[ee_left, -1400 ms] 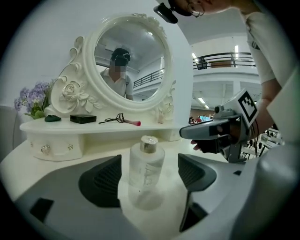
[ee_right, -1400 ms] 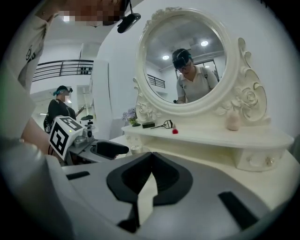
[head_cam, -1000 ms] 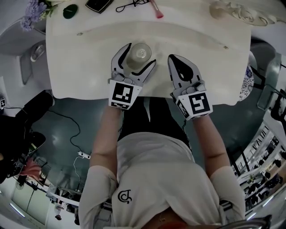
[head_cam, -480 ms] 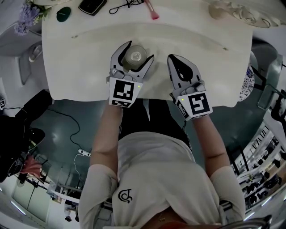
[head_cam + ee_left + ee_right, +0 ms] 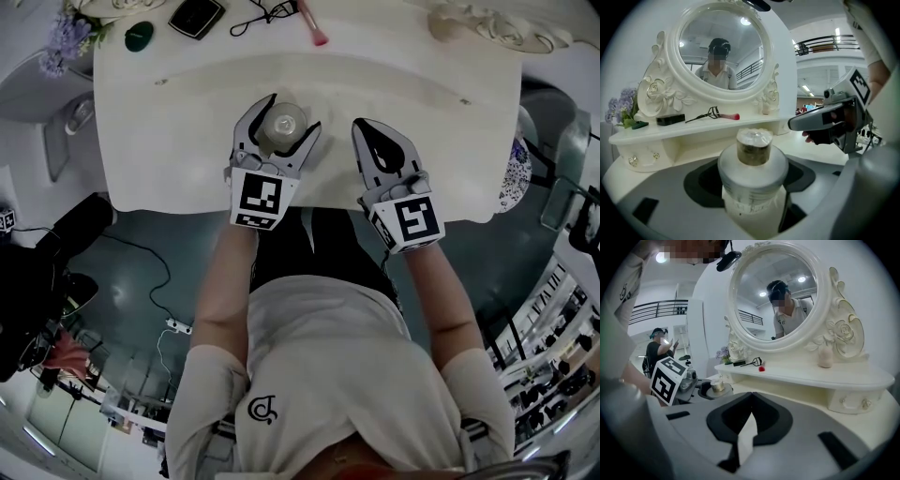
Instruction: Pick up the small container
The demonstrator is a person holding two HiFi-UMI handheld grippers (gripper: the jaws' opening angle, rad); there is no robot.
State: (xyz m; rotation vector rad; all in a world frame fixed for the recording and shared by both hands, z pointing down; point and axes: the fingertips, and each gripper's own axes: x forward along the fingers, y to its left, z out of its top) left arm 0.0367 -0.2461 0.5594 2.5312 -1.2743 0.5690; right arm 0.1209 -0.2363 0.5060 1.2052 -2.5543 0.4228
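Head view: small container (image 5: 284,123) upright on the dressing table (image 5: 169,131), clasped between the left gripper (image 5: 295,111) jaws; left gripper view: its pale label print, probably text, blurs beyond reading, contents hidden; right gripper view: right gripper (image 5: 751,394) jaws closed, empty.

Oval mirror (image 5: 721,49) above shelf (image 5: 693,129); black case (image 5: 670,119), eyelash curler (image 5: 708,114), pink brush (image 5: 731,116).
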